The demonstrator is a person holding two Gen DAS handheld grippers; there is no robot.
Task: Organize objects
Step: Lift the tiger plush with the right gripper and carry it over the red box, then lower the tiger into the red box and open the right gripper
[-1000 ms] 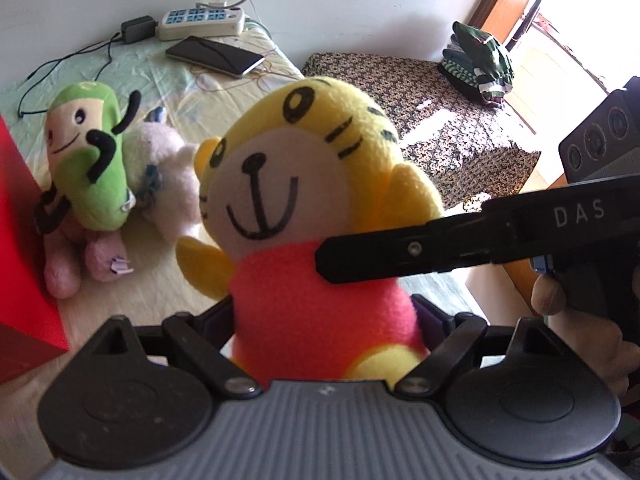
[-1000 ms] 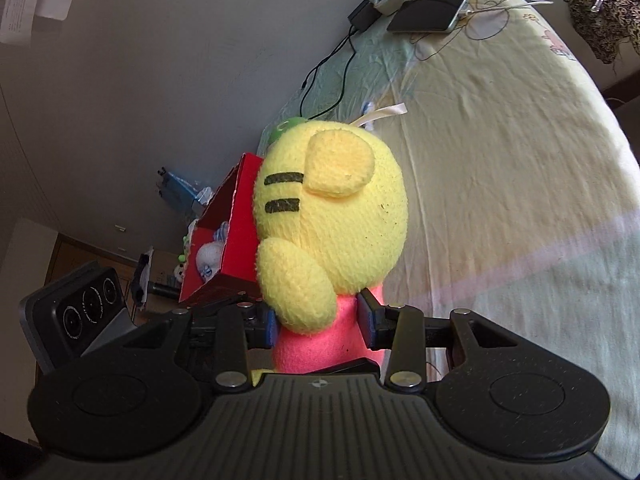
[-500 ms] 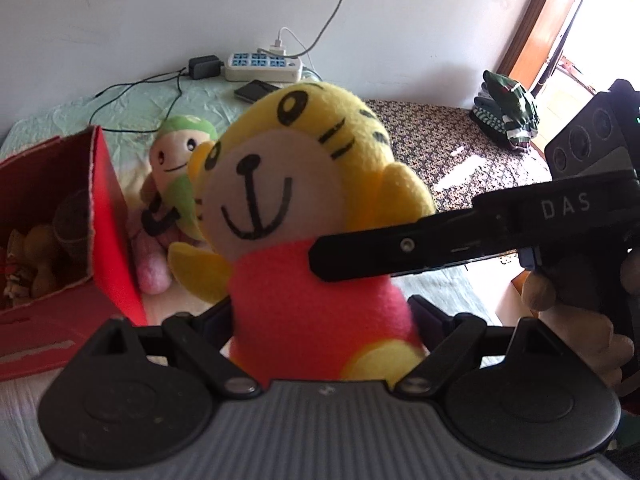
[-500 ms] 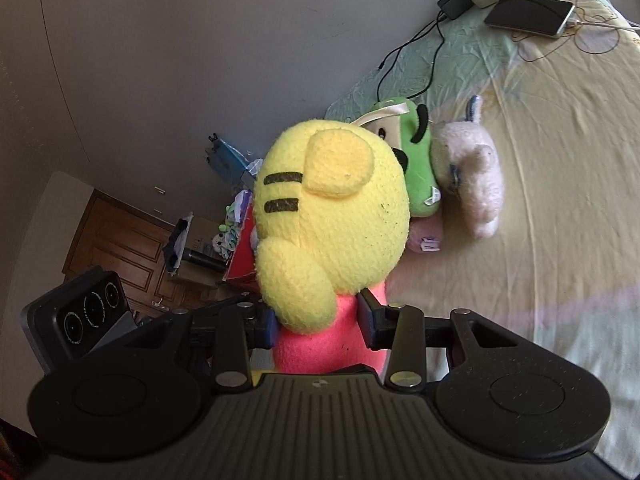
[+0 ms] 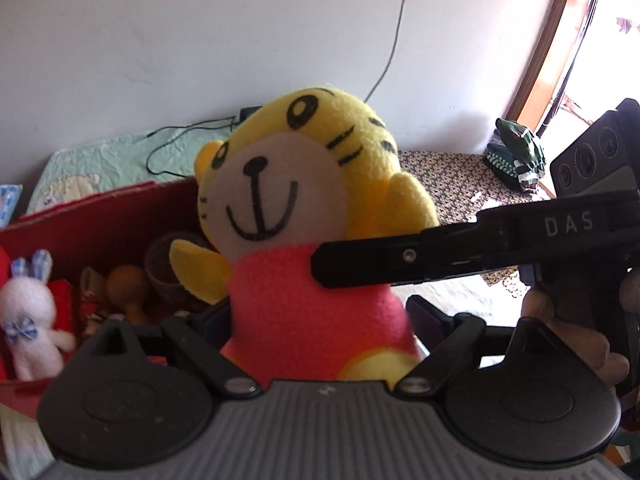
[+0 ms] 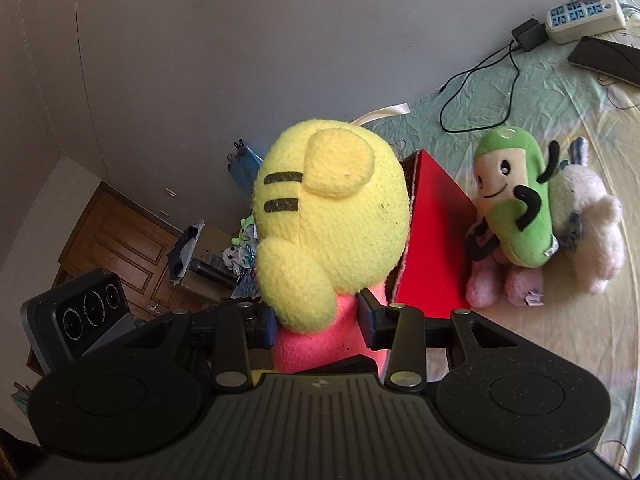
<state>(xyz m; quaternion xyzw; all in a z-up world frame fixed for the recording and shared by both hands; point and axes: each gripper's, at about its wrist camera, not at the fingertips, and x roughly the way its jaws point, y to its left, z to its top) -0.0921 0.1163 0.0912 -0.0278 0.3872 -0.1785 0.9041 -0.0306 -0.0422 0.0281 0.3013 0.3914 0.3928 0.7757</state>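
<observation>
Both grippers are clamping the yellow tiger plush (image 5: 304,208): the left gripper (image 5: 320,320) and right gripper (image 6: 316,322) are squeezing its pink body, with the red box (image 5: 100,216) at nine o'clock.

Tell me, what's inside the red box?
In the red box I can see a white bunny, a brown cup and a small wooden figure. The yellow tiger plush, held in both grippers, hides the box's right side.
</observation>
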